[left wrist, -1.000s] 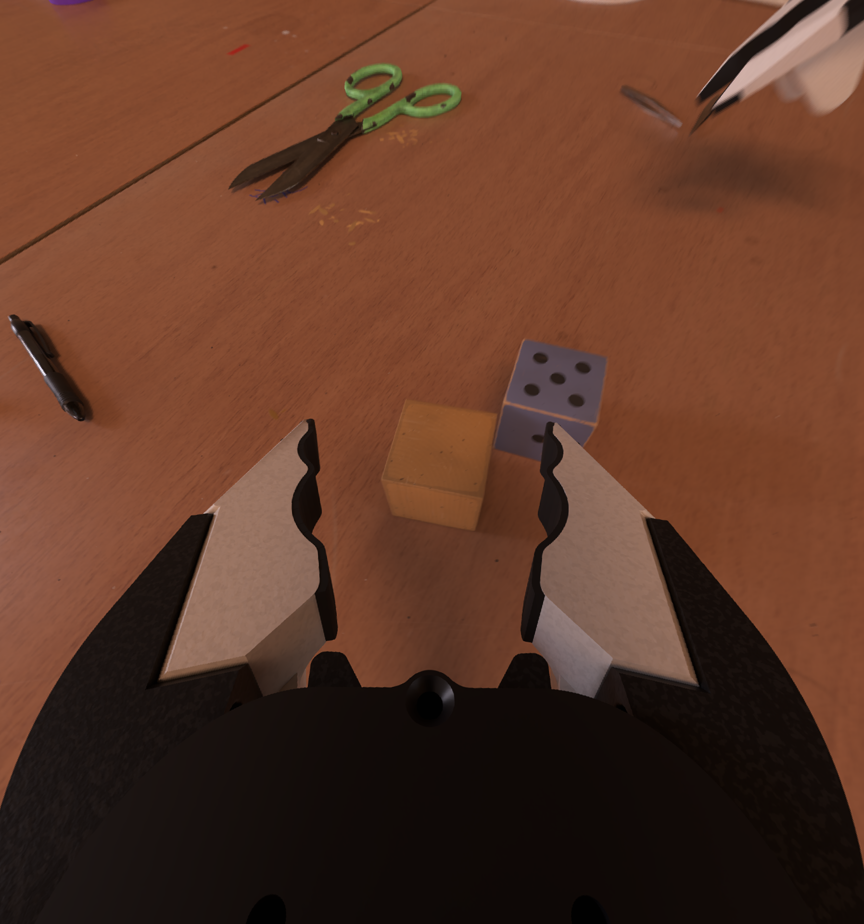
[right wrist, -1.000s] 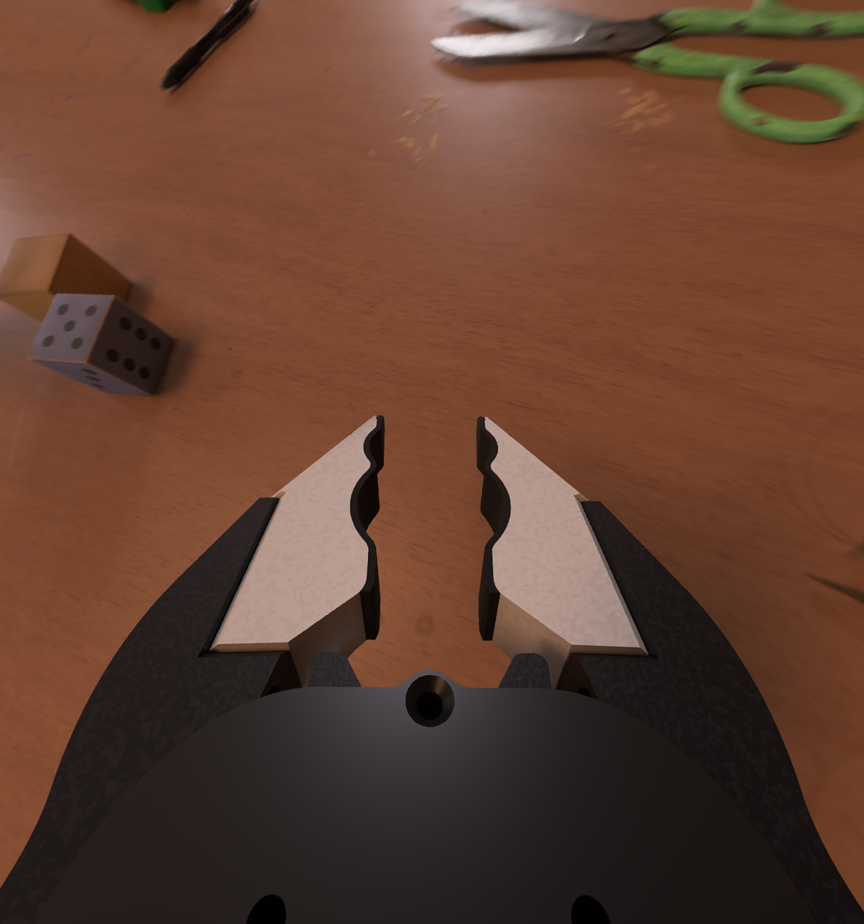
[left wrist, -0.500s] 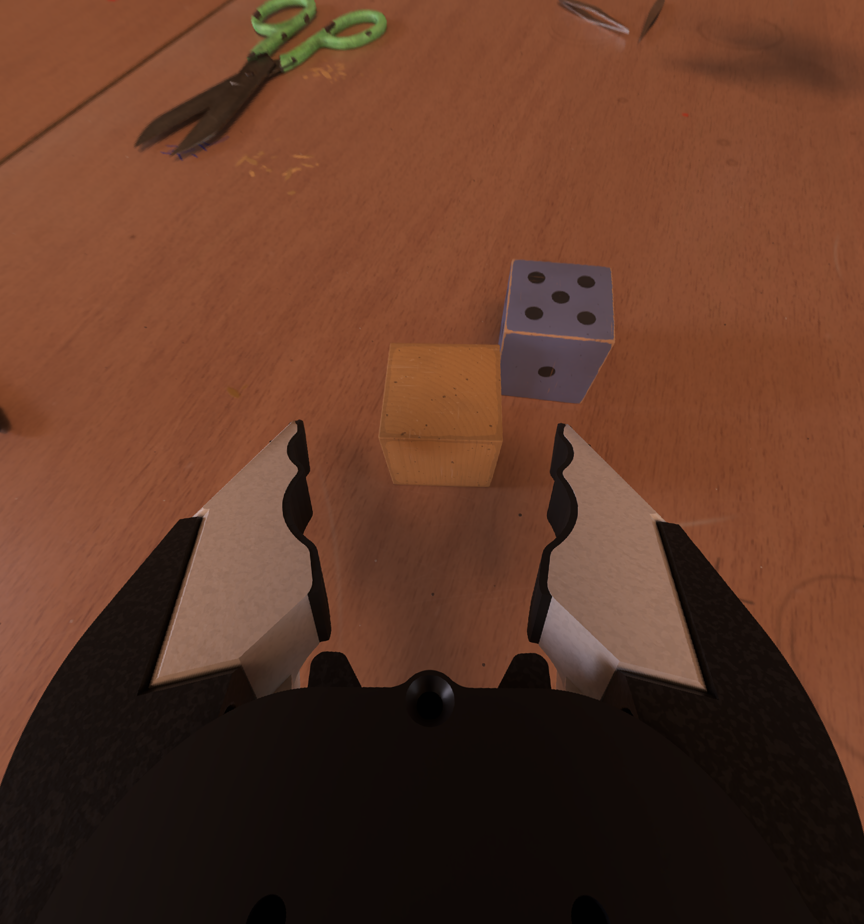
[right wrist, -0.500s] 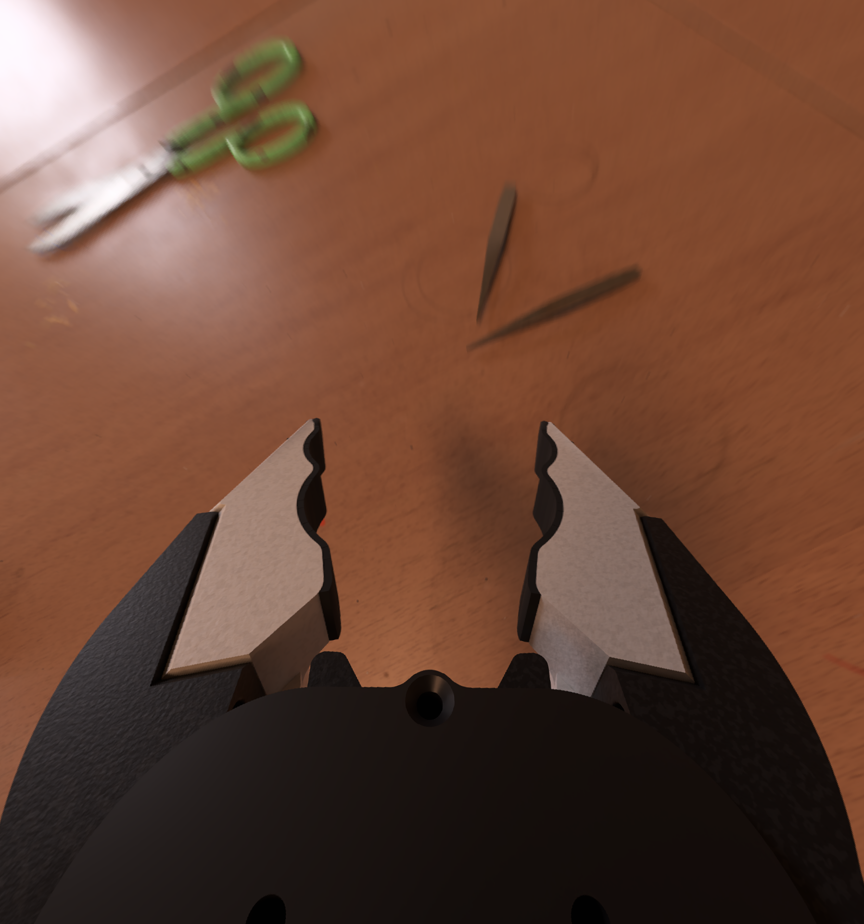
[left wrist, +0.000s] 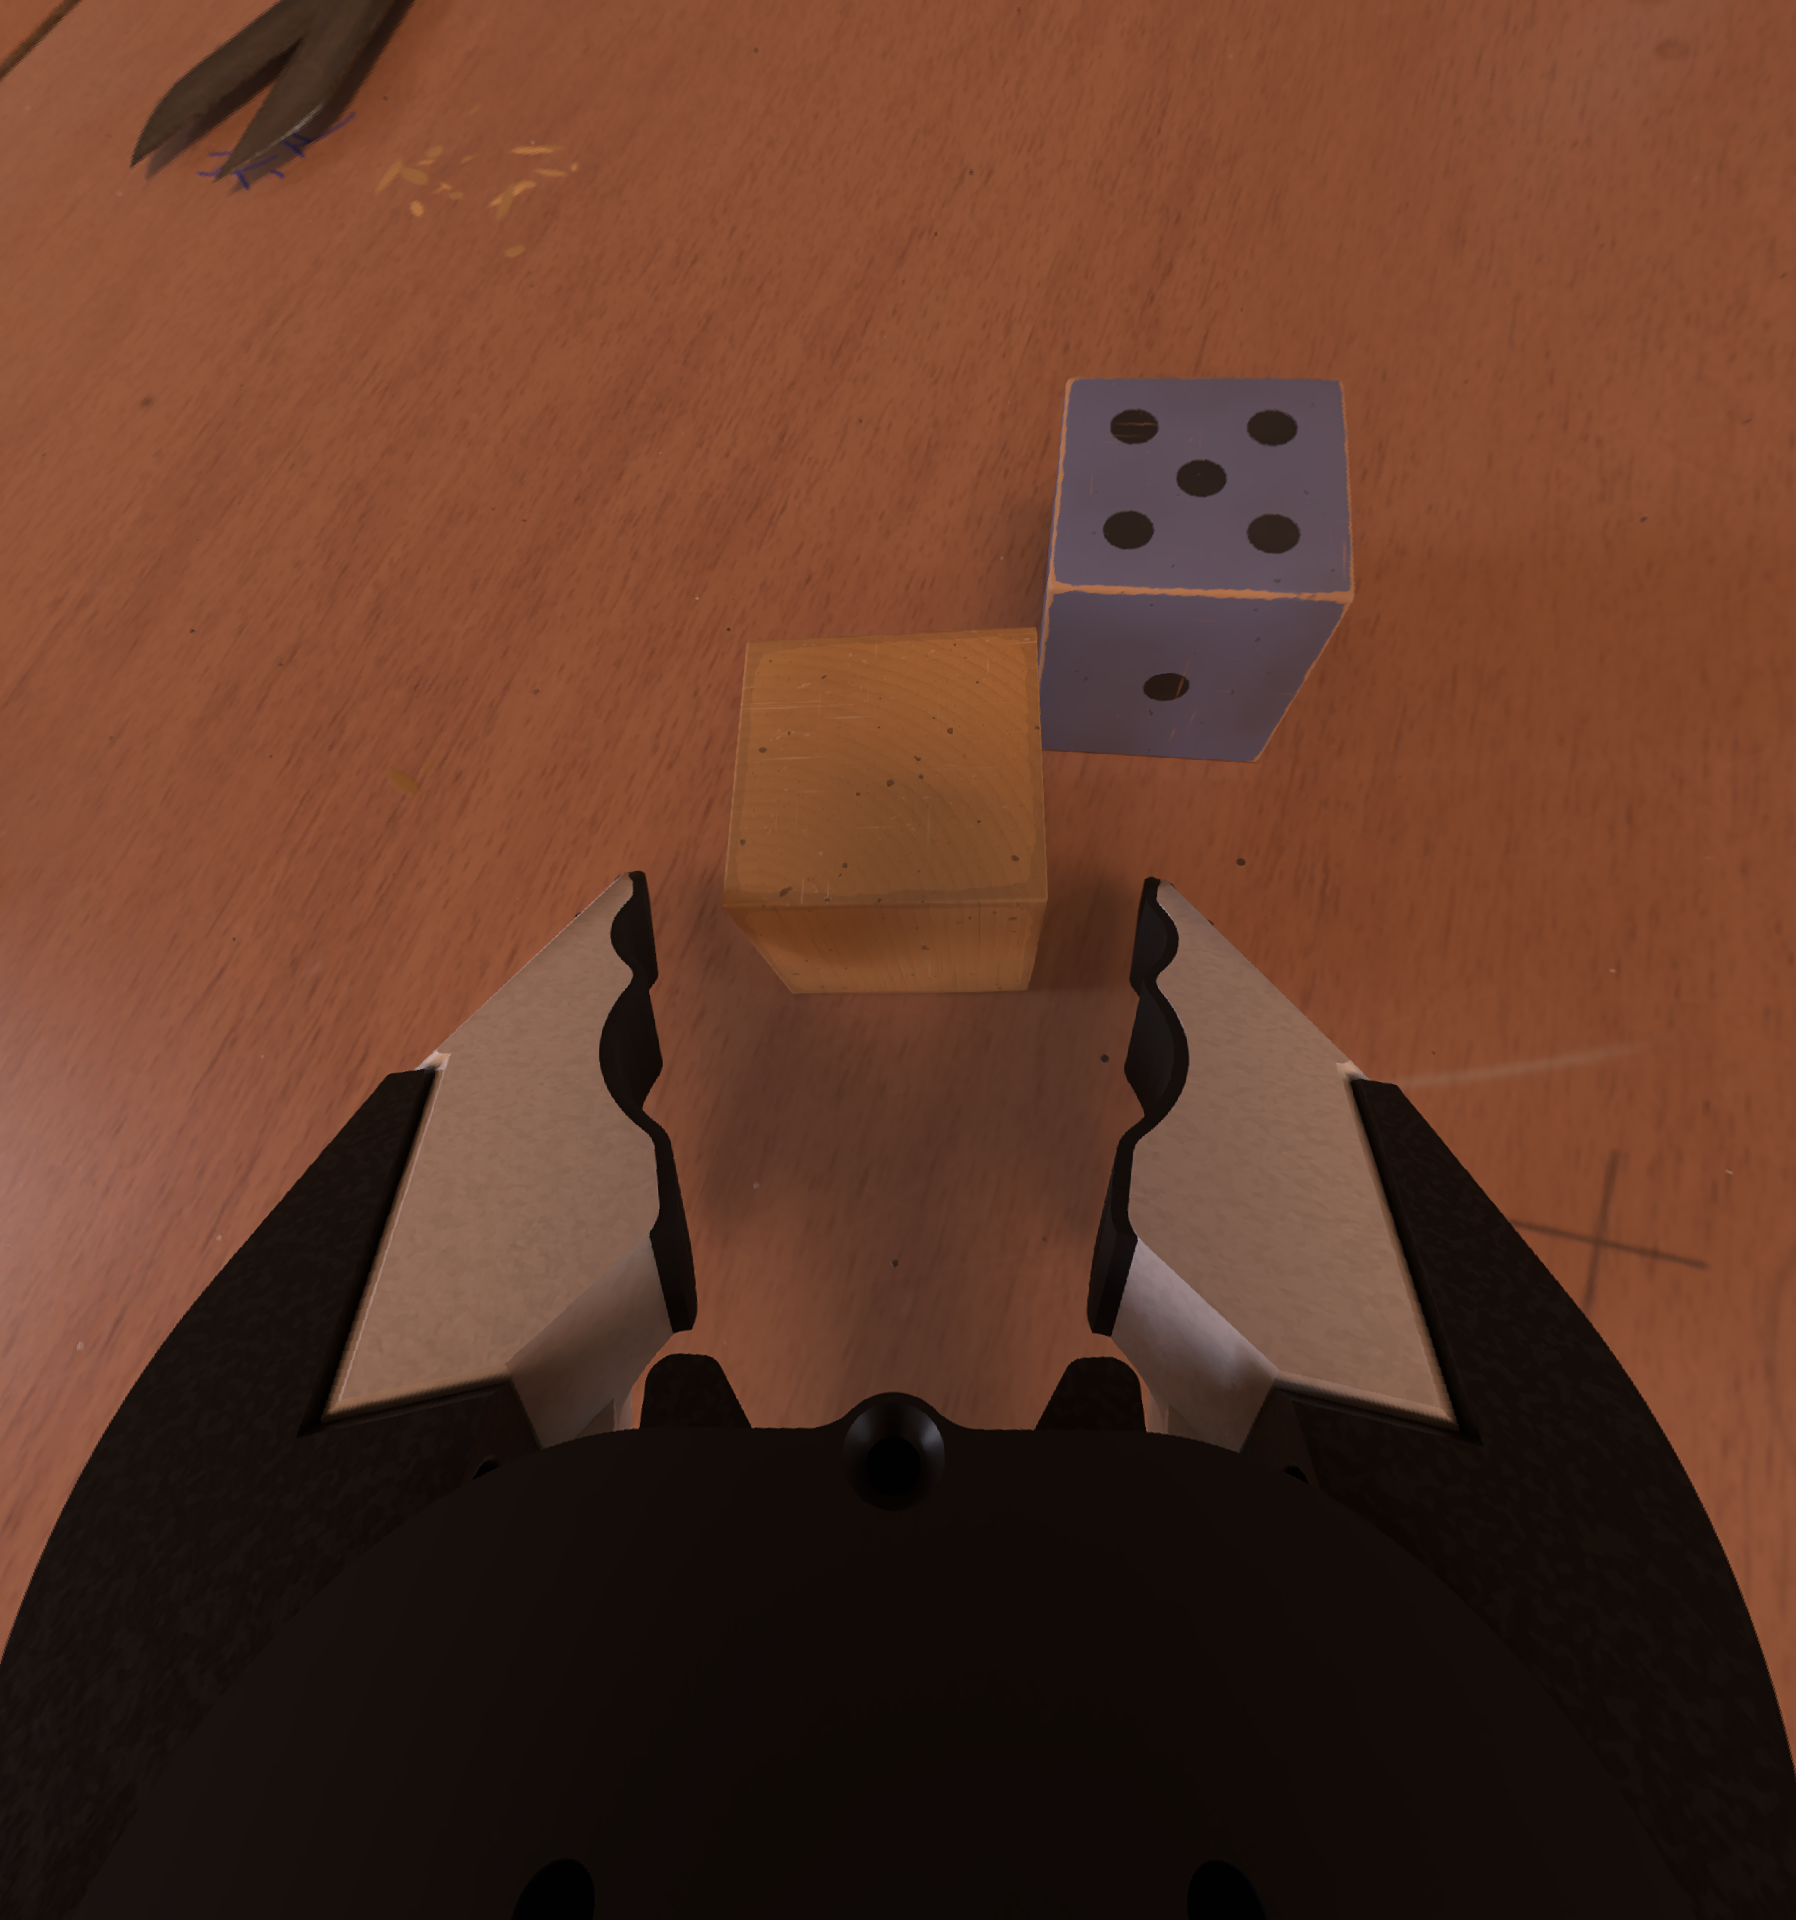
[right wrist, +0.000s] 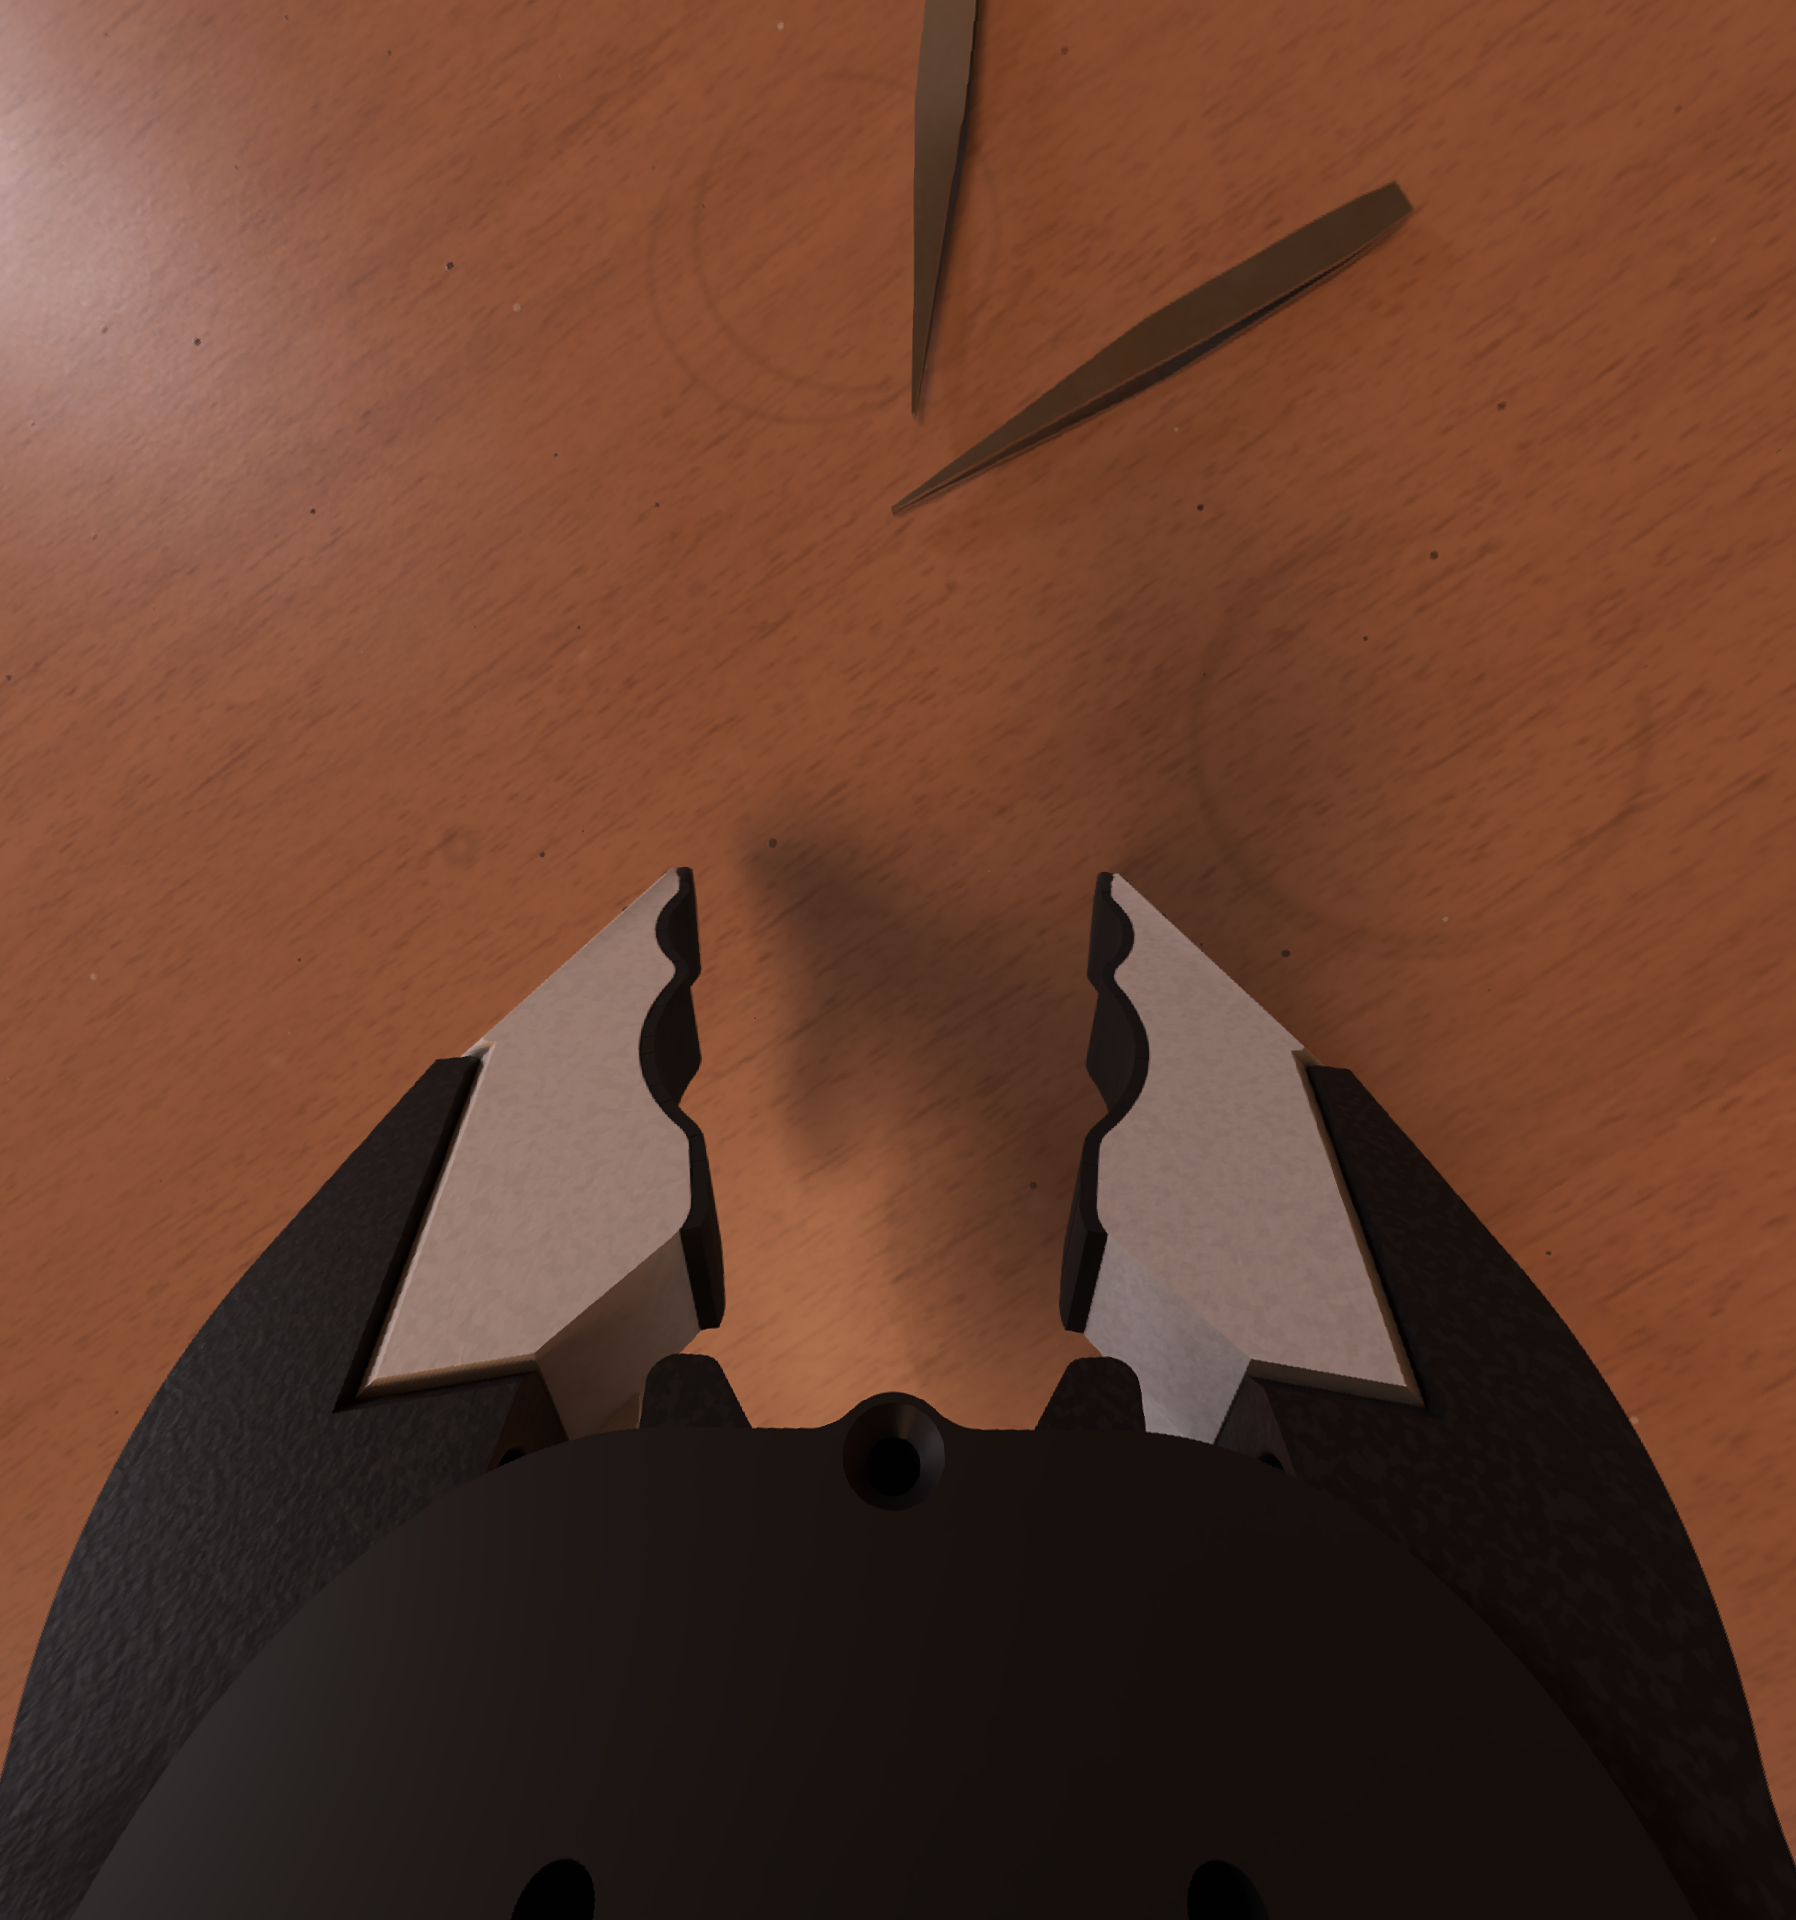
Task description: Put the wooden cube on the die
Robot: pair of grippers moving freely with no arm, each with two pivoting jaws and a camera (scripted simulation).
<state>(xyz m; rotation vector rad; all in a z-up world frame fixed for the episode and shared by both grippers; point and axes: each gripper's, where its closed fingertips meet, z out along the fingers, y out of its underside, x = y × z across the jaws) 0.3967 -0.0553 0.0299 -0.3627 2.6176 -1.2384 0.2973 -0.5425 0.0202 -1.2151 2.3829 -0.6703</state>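
In the left wrist view a wooden cube (left wrist: 886,790) rests on the brown table. A grey-purple die (left wrist: 1195,540) with black pips stands just behind and to its right, a corner almost touching it. My left gripper (left wrist: 894,894) is open and empty, above the cube's near edge, with the cube lined up with the gap between the fingers. My right gripper (right wrist: 894,878) is open and empty over bare table; the cube and die do not show in the right wrist view.
Dark scissor blades (left wrist: 250,94) lie at the far left of the left wrist view, with small crumbs (left wrist: 478,187) beside them. Two thin pointed tweezers (right wrist: 1154,343) (right wrist: 941,197) lie ahead of my right gripper.
My left gripper has moved forward and down toward the cube, which now looks larger and sits nearer its fingertips. My right gripper has turned away from the cube and die, opened wider and neared the tweezers.
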